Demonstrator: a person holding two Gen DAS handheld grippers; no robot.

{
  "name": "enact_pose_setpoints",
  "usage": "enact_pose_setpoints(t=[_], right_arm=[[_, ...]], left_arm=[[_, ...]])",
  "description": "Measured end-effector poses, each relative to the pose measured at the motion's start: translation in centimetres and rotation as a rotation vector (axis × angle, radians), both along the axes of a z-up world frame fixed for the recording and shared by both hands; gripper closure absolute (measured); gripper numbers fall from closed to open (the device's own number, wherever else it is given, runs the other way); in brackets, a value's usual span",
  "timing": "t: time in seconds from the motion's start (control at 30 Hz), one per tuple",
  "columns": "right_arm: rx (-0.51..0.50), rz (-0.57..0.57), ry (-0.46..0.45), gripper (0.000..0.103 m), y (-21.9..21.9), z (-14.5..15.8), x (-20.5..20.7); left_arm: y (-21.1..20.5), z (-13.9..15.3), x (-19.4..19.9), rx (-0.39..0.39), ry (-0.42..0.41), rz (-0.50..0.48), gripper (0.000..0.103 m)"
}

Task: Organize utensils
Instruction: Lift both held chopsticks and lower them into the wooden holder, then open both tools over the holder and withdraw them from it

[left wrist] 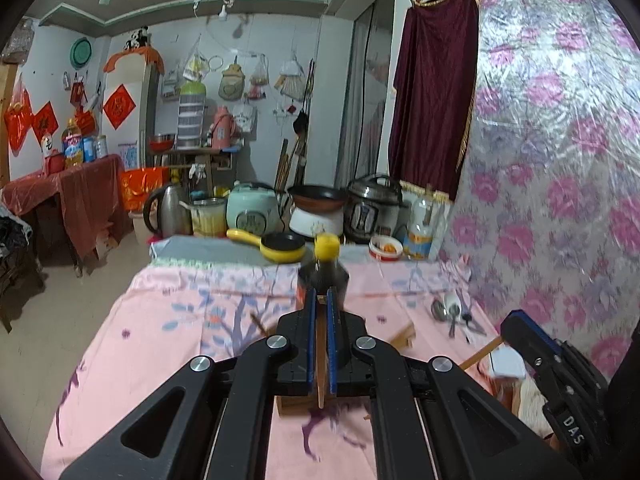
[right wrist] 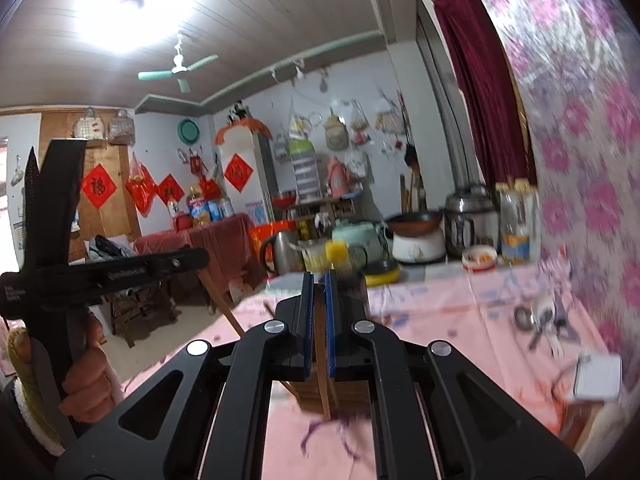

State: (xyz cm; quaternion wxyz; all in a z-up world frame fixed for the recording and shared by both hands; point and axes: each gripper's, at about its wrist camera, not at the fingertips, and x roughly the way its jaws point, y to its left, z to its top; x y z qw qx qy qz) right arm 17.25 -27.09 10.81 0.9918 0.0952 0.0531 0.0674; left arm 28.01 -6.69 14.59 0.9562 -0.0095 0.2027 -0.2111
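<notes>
Nearest, the left gripper (left wrist: 320,300) has its jaws clenched on a thin wall of a wooden holder (left wrist: 296,402), and the right gripper (right wrist: 320,284) clamps another wooden panel the same way, apparently sharing the load to carry it level. Farther off, at two o'clock on the pink-clothed table (left wrist: 160,320), lie the spoons (left wrist: 446,312), likely waiting to be sorted. A dark bottle (left wrist: 322,276) stands beyond.

Spoons (right wrist: 538,318) blurred; wooden piece (left wrist: 320,356) mostly hidden, perhaps rack.
</notes>
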Motion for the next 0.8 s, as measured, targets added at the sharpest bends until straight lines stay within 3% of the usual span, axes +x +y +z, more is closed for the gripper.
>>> enact_pose_setpoints(t=[0.17,0.3,0.47,0.57,0.6,0.63,0.7,0.8], right_arm=[[-0.023,-0.012,-0.063,0.097,0.5,2.4,3.1],[-0.047,-0.032,-0.069,0.097,0.8,2.2,5.7],[-0.058,-0.041,-0.011,0.097,0.7,-0.2,9.1],[-0.06,-0.024,0.081,0.096,0.6,-2.8,11.5],[-0.068,-0.018,0.131,0.095,0.6,-3.8,12.5],[-0.068,-0.031,0.154,0.095,0.5,-4.5,12.9],[-0.054,-0.04,0.174,0.092,0.0,-5.1,13.2],[-0.043,-0.049,0.139,0.092,-0.4,-4.2,12.1]], left_arm=[[-0.8,1.6,3.3,-0.017,-0.021,0.021,0.097],[-1.7,1.1,5.7,-0.011,-0.019,0.032,0.097],[-2.0,-1.2,8.3,0.008,0.008,0.043,0.097],[-1.9,-3.3,9.7,0.017,0.051,0.042,0.097],[-2.0,-4.2,10.2,0.028,0.07,0.055,0.091],[-1.9,-4.7,10.4,0.036,0.082,0.062,0.074],[-1.6,-5.5,10.4,0.043,0.087,0.082,0.059],[-0.8,-5.4,9.9,0.051,0.076,0.1,0.059]])
